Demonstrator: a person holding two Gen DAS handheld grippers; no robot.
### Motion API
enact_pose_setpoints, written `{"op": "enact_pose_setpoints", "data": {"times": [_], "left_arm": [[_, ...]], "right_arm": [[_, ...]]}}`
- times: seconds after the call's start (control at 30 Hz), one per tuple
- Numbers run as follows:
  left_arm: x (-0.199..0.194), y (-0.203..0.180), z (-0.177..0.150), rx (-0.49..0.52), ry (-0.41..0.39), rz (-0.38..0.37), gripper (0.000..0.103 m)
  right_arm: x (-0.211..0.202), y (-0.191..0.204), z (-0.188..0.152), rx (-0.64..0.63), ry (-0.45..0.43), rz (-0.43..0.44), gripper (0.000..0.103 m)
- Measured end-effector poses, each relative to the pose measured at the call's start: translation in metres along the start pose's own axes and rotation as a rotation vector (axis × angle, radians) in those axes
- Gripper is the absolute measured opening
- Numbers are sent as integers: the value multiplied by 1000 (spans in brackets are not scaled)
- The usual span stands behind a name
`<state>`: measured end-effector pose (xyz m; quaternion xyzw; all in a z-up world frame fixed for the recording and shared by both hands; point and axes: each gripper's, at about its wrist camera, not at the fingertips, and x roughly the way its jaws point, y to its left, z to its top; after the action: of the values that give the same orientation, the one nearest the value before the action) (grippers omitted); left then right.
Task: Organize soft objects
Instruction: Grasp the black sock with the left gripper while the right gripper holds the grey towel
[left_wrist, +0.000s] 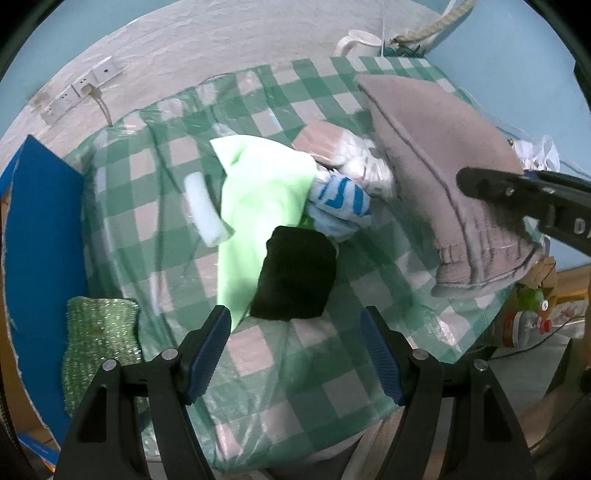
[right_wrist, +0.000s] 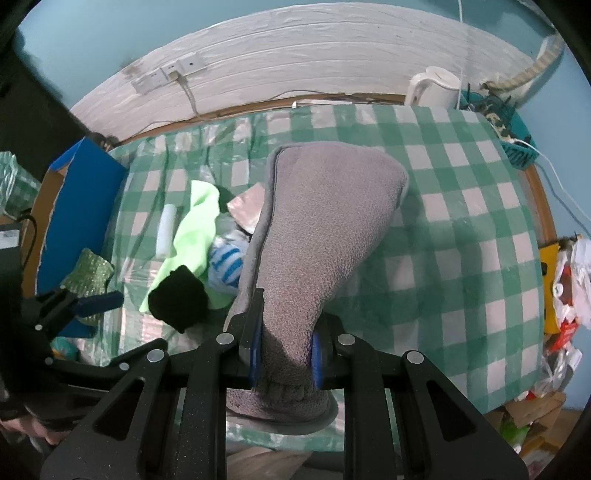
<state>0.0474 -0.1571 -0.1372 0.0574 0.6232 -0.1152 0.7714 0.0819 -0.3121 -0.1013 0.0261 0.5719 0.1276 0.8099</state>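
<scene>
My right gripper (right_wrist: 284, 360) is shut on a grey fleece cushion (right_wrist: 317, 229) and holds one end of it while the rest lies on the table; the cushion also shows in the left wrist view (left_wrist: 443, 177). My left gripper (left_wrist: 295, 354) is open and empty, just short of a black folded cloth (left_wrist: 295, 273). The black cloth lies on a light green cloth (left_wrist: 258, 192). A blue-and-white striped sock (left_wrist: 340, 199) and a white foam roll (left_wrist: 205, 210) lie beside them.
The table has a green-and-white checked cover (left_wrist: 332, 350) under clear plastic. A blue board (left_wrist: 40, 229) and a green sparkly sponge cloth (left_wrist: 99, 343) are at the left. A plastic-wrapped pack (left_wrist: 332, 144), a white kettle (right_wrist: 436, 88) and a teal basket (right_wrist: 513, 136) stand further back.
</scene>
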Motion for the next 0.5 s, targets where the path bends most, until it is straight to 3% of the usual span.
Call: {"op": "enact_pose_setpoints", "data": {"times": [0.23, 0.5], "left_arm": [[25, -4, 9, 6, 30, 36, 74], [45, -4, 15, -17, 69, 26, 74]], "right_arm": [[2, -12, -4, 16, -1, 16, 19], [12, -19, -5, 20, 14, 28, 19]]}}
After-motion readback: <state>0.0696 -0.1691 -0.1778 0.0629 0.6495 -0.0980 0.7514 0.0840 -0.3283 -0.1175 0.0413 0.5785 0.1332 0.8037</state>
